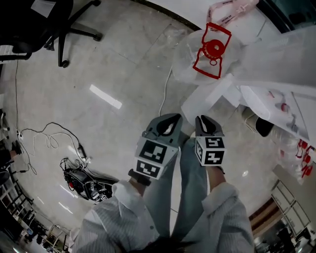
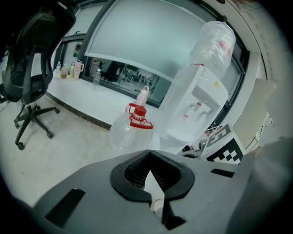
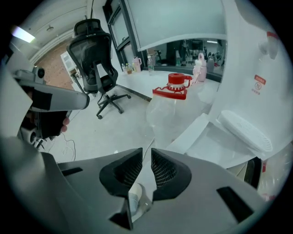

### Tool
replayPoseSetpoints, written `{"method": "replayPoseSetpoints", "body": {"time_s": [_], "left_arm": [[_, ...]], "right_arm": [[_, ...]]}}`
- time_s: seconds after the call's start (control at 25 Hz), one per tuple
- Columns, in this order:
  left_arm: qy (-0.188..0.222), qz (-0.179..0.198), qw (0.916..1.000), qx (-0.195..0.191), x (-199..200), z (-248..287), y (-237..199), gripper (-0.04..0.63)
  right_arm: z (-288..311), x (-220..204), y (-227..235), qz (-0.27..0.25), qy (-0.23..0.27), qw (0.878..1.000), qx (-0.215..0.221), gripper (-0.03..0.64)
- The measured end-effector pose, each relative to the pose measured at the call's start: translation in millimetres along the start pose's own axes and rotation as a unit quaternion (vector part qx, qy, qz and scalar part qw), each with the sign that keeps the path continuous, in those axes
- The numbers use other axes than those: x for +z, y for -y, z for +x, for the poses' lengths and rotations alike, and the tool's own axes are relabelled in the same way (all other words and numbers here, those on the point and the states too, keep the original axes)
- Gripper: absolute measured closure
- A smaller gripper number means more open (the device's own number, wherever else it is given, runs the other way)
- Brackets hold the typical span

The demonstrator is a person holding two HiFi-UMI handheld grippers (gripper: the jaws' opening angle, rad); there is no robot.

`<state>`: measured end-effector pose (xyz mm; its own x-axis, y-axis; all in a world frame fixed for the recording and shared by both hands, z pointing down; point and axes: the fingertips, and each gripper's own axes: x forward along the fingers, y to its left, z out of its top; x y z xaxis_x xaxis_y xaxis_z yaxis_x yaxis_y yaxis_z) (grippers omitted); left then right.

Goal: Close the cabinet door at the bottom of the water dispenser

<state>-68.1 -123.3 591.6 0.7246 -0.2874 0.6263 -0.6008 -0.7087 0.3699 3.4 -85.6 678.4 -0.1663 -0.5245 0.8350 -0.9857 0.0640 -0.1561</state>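
— Where does the cabinet door (image 1: 206,100) stand?
— Open. The white panel swings out from the foot of the water dispenser (image 2: 197,103) over the pale floor (image 1: 98,59). It is just ahead of both grippers and apart from them.

— And the grippers?
— The left gripper (image 2: 149,154) has its jaws closed tip to tip, with nothing between them. The right gripper (image 3: 147,153) is all but closed too, a sliver of gap at the tips, and empty. Each carries a cube of black-and-white square markers.

— Any writing to quote?
— None legible. A small red label (image 3: 259,83) sits on the dispenser's white front, too small to read. A pink strap (image 1: 229,12) on the ledge behind bears red print, blurred.

— What else is in the picture?
— A clear bottle (image 2: 128,132) with a red cap and handle stands on the floor beside the dispenser. A second bottle (image 2: 213,43) sits upside down on top of it. A black office chair (image 2: 27,68) is well apart, at the left.
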Motion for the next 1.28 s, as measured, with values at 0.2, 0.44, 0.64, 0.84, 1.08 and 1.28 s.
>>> {"method": "replayPoseSetpoints", "body": {"time_s": [0.2,0.44,0.64,0.84,1.08,1.28], "left_arm": [[-0.017,-0.009,0.9998,0.004,-16.6,0.4,-8.6,0.584],[-0.023,-0.016,0.9996,0.01,-24.6,-3.0,-18.8,0.584],[-0.024,-0.02,0.9993,0.019,-26.9,-8.9,-33.8,0.584],[-0.023,-0.024,0.9991,0.026,-27.4,-13.3,-47.1,0.584],[-0.02,-0.022,0.9993,0.022,-21.1,-7.7,-51.6,0.584],[-0.021,-0.016,0.9996,0.006,-13.4,-1.2,-42.2,0.584]], "right_arm": [[21.2,-20.3,-7.0,-0.007,-0.033,0.999,0.005,0.553],[42.6,-32.7,-8.5,-0.033,-0.06,0.998,-0.017,0.483],[57.1,-37.6,-5.0,-0.066,-0.076,0.994,-0.051,0.433],[65.2,-45.9,-4.0,-0.111,-0.107,0.985,-0.084,0.428],[62.0,-51.2,-1.7,-0.106,-0.11,0.984,-0.092,0.43],[54.2,-62.5,6.9,-0.102,-0.121,0.982,-0.105,0.43]]}}
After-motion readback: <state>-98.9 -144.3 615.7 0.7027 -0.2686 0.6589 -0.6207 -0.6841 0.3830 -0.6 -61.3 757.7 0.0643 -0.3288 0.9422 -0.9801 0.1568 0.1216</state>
